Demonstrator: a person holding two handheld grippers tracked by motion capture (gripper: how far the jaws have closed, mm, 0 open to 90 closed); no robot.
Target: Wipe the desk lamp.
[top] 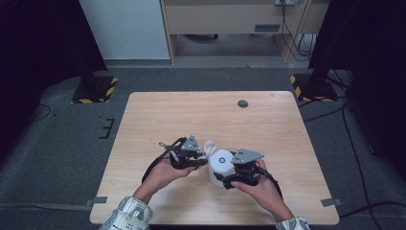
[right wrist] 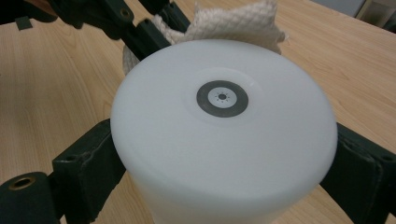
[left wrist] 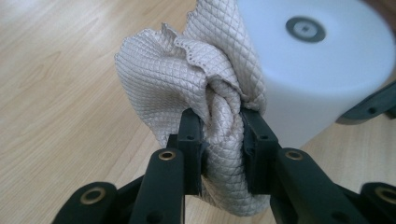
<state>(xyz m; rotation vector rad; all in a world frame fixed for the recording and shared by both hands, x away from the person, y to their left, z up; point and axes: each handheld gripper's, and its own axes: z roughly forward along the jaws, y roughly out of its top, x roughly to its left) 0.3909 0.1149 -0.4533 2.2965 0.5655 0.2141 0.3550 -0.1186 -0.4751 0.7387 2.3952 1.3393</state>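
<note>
High view: white cylinder (top: 219,165) upright, round top face up.

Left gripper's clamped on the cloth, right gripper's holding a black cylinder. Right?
Not quite: the cylinder is white, as the right gripper view shows, with the right gripper clamped on its sides. The left gripper is indeed clamped on the cloth.

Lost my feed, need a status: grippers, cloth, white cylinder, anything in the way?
Left gripper shut on cloth, bunched against white cylinder. Right gripper clamps the cylinder's sides. Table bare nearby, nothing in the way.
</note>
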